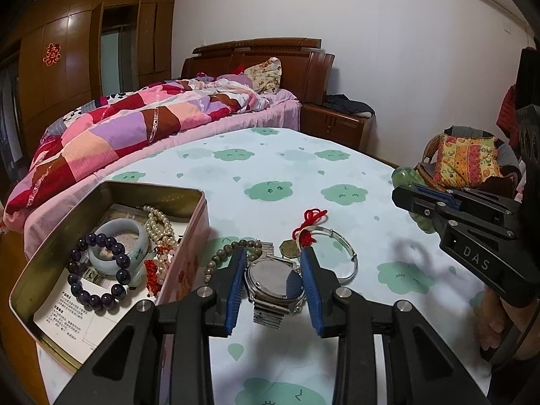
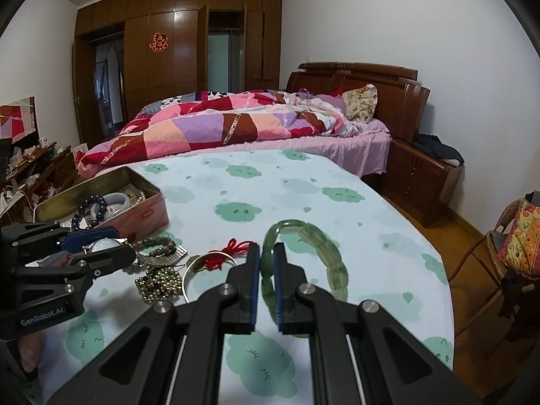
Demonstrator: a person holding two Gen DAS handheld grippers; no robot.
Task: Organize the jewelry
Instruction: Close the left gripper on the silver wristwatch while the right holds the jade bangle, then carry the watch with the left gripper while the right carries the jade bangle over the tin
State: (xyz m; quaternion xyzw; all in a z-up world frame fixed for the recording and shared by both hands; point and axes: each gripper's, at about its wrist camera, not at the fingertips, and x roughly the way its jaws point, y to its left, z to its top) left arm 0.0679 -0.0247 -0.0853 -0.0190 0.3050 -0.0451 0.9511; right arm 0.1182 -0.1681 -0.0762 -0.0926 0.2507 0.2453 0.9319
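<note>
My left gripper (image 1: 274, 271) is open, its blue pads on either side of a silver wristwatch (image 1: 272, 281) lying on the table. My right gripper (image 2: 267, 270) is shut on a green jade bracelet (image 2: 324, 253) and holds it above the table; it also shows in the left wrist view (image 1: 410, 177). The open tin box (image 1: 162, 199) at the left holds a purple bead bracelet (image 1: 98, 271), a pale jade bangle (image 1: 118, 248) and pearls (image 1: 158, 219). A silver bangle with red string (image 1: 337, 246), a grey bead bracelet (image 1: 222, 253) and a brass bead chain (image 2: 158, 283) lie on the table.
The table has a cloth with green clouds (image 1: 270, 189). A bed with a patchwork quilt (image 1: 135, 125) stands behind it. A wicker chair with a cushion (image 1: 465, 162) is at the right. A nightstand (image 1: 337, 121) stands beside the bed.
</note>
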